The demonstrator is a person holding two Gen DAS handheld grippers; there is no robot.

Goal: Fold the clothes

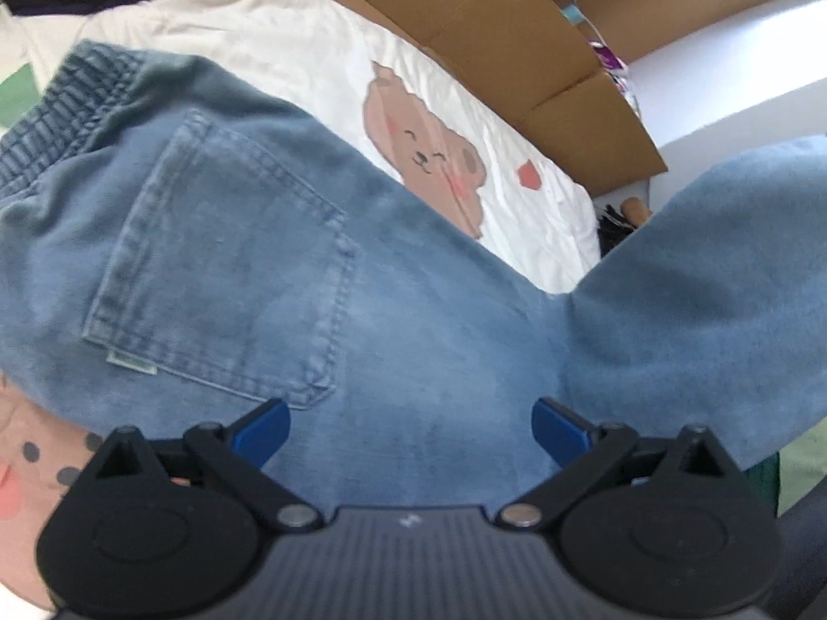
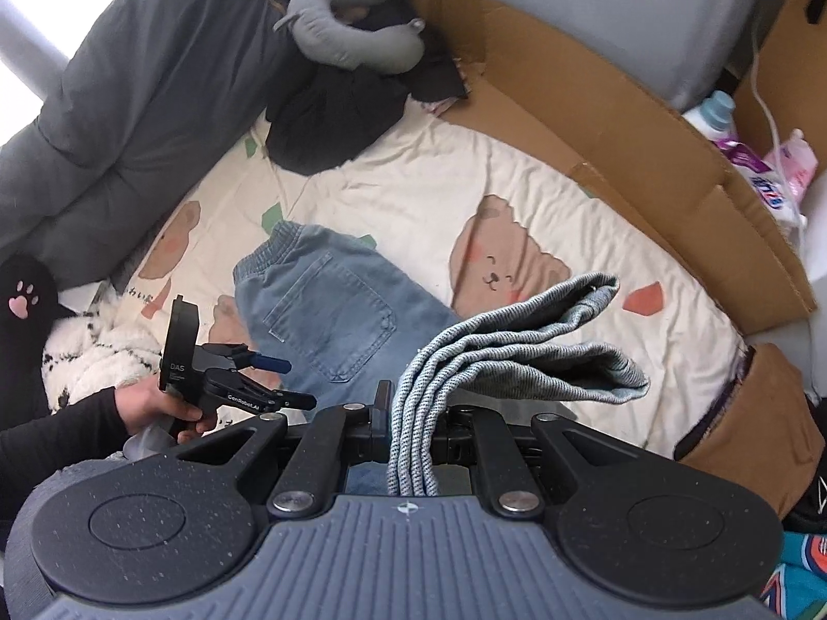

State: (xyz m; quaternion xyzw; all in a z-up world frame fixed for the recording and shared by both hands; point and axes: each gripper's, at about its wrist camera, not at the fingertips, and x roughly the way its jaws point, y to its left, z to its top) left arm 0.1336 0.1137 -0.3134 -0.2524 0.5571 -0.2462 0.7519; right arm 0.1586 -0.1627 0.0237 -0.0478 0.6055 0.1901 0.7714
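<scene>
Light blue jeans (image 1: 310, 284) lie back-pocket up on a cream bear-print sheet (image 1: 320, 67), with the elastic waistband (image 1: 67, 98) at the upper left. My left gripper (image 1: 411, 429) hovers open just above the seat of the jeans, and nothing is between its blue fingertips (image 1: 263, 429). One leg rises off the sheet at the right (image 1: 723, 268). In the right wrist view my right gripper (image 2: 413, 413) is shut on the bunched leg ends (image 2: 542, 341), which hang above the sheet. The jeans' body (image 2: 320, 310) lies beyond, and a hand holds the left gripper (image 2: 292, 382) beside it.
Cardboard panels (image 2: 620, 119) line the far side of the bed. A dark grey duvet (image 2: 129, 77), a black clothes pile (image 2: 336, 119) and a grey neck pillow (image 2: 351, 26) sit at the head. Bottles (image 2: 718, 113) stand behind the cardboard, and a brown bag (image 2: 749, 423) is at the right.
</scene>
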